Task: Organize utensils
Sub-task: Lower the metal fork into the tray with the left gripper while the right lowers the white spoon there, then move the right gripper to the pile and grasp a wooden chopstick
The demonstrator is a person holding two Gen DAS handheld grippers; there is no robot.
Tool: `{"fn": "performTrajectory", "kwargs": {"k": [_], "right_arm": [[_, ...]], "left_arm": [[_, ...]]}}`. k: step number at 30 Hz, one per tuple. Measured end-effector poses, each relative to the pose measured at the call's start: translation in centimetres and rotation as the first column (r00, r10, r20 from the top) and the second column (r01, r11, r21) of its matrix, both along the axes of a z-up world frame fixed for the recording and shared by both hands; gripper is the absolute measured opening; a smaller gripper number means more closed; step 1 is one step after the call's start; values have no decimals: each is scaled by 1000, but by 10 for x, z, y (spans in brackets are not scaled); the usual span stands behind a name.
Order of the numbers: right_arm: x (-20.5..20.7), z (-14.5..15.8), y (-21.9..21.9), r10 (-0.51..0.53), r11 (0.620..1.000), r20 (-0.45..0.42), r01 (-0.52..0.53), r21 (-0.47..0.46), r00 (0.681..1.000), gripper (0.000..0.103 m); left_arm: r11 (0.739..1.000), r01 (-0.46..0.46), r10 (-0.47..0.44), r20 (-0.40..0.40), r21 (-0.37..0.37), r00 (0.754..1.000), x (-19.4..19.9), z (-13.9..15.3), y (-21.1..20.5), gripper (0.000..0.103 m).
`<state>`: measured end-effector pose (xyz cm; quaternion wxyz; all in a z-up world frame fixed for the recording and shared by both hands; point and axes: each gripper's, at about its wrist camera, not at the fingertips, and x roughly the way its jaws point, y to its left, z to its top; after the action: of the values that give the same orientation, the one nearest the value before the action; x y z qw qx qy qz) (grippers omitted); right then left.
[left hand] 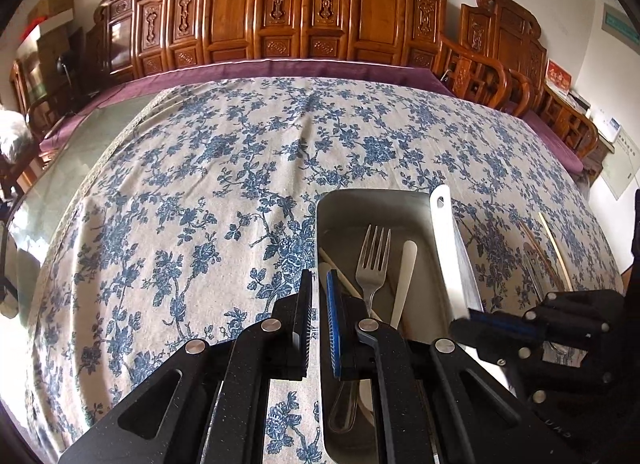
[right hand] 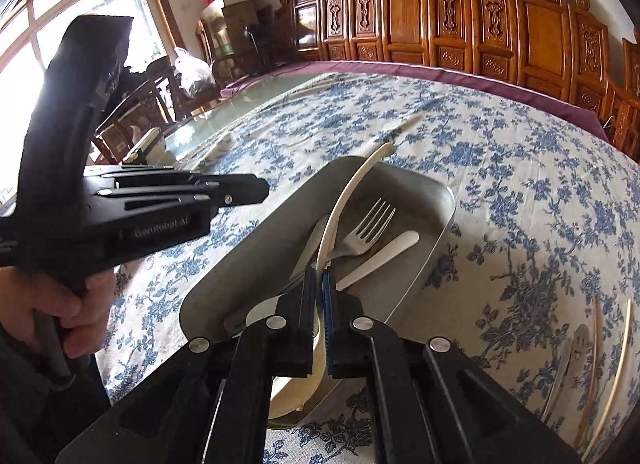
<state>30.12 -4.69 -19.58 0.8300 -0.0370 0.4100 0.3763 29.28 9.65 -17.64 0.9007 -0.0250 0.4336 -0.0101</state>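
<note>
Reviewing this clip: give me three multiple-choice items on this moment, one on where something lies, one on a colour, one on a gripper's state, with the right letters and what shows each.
1. Where does the metal fork lie?
A. inside the metal tray
B. on the bare tablecloth
C. on a wooden chair

2. What colour is the flower print on the tablecloth?
A. red
B. blue
C. green

3. What is the right gripper doing?
A. standing wide open over the cloth
B. shut on the white utensil
C. shut on the fork

Key: 1 A, the fork rests on the tray floor beside a white handle. 2 B, blue blossoms cover the pale cloth. 3 B, the long white piece runs between the closed pads in the right wrist view, above the tray.
</note>
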Motion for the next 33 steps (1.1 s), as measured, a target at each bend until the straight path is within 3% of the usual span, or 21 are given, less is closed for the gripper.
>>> {"fn": "performTrajectory", "kwargs": {"k": [5, 9, 15, 21, 33], "right_arm": [[2, -7, 0, -3, 1000, -28, 4, 5, 1000, 7], [3, -7, -3, -6, 1000, -33, 6, 2, 999, 19], [1, 4, -19, -25, 1000, -13, 25, 9, 1000, 20], [-3, 24, -68, -86, 996, 48, 87, -8, 995, 20], [0, 30, -164, -247, 961, 114, 258, -96, 962, 20]], "left_arm": [[1000, -1, 1, 2, 2, 1000, 0, 0, 0, 6], [1000, 1, -1, 3, -1, 1000, 0, 0, -1, 6], [1000, 27, -27, 15, 1, 1000, 0, 3, -14, 6], [998, 57, -57, 21, 5, 998, -3, 4, -31, 7], [992, 124, -124, 28, 2, 992, -10, 3, -69, 8]]}}
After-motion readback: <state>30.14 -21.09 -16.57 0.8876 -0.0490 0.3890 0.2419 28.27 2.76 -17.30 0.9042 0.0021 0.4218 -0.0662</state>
